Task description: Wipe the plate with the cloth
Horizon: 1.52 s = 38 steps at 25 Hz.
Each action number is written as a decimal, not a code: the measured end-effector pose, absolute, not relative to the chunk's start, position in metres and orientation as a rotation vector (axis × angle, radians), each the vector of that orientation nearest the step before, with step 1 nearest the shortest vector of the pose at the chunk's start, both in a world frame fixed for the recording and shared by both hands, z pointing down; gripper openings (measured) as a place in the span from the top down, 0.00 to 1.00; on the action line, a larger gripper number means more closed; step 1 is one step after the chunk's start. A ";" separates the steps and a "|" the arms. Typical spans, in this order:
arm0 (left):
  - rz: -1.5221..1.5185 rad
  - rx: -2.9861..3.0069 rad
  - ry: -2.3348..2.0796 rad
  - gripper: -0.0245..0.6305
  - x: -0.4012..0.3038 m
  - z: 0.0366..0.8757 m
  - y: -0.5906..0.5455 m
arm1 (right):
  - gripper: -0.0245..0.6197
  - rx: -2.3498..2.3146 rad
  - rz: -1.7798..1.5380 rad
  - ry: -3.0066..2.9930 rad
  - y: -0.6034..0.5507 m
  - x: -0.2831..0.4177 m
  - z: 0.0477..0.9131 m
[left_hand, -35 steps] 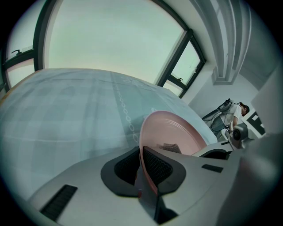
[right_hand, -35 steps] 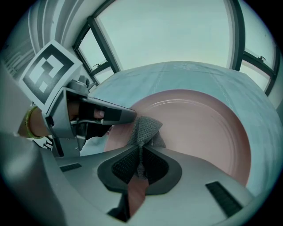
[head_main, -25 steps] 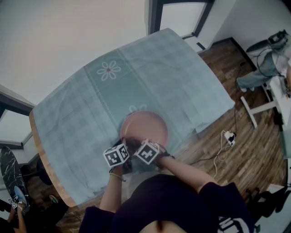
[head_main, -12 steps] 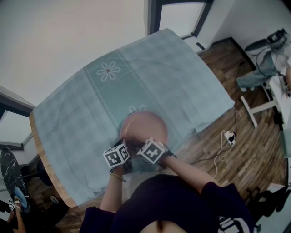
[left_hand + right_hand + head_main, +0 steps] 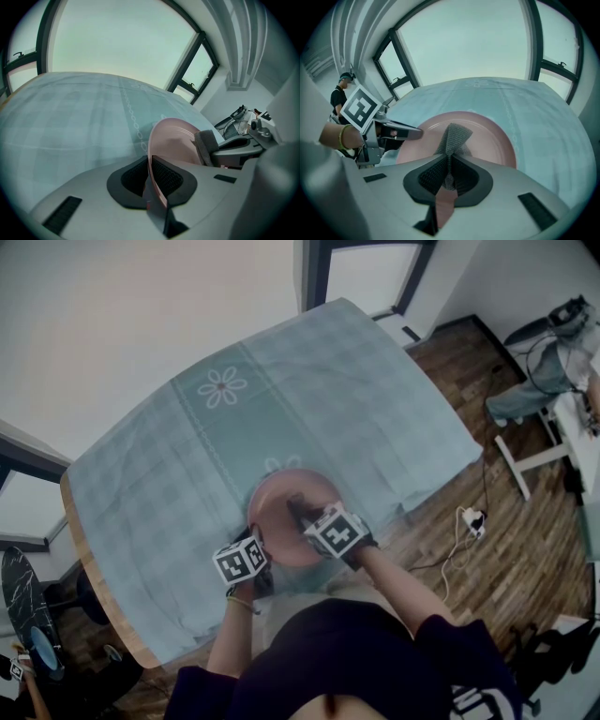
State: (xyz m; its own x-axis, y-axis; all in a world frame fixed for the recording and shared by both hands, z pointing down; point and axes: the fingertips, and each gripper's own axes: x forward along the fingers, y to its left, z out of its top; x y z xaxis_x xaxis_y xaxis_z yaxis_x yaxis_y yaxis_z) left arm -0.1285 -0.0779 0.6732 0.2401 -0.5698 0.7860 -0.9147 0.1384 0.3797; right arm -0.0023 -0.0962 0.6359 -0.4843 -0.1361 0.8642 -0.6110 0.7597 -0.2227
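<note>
cloth (image 5: 454, 136) pinched in right gripper (image 5: 449, 176), shifted farther across plate (image 5: 492, 136)

Dark short-sleeved top (image 5: 319, 662), yellow band (image 5: 341, 137) worn at left wrist, left gripper (image 5: 151, 176) and right gripper (image 5: 449, 176) were grey-bodied with black ribbed pads (image 5: 430, 175), each cube (image 5: 241, 560) bore black-and-white square markers.

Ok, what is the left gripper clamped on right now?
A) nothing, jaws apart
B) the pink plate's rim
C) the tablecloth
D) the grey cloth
B: in the left gripper view, the left gripper has its jaws shut on the rim of the pink plate, while the grey cloth is pinched in the right gripper.
</note>
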 end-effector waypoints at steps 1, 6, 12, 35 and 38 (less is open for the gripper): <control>0.447 1.543 -1.441 0.90 -0.129 0.673 -0.078 | 0.91 0.582 0.646 -2.017 -0.101 0.004 0.636; 0.446 1.541 -1.441 0.90 -0.129 0.674 -0.077 | 0.91 0.657 0.639 -1.970 -0.117 0.029 0.640; 0.447 1.543 -1.441 0.90 -0.129 0.674 -0.077 | 0.91 0.681 0.614 -1.897 -0.120 0.049 0.651; 0.450 1.542 -1.440 0.90 -0.128 0.673 -0.078 | 0.91 0.542 0.640 -1.820 -0.080 0.038 0.667; 0.450 1.544 -1.441 0.90 -0.128 0.673 -0.078 | 0.91 0.529 0.635 -1.837 -0.075 0.032 0.667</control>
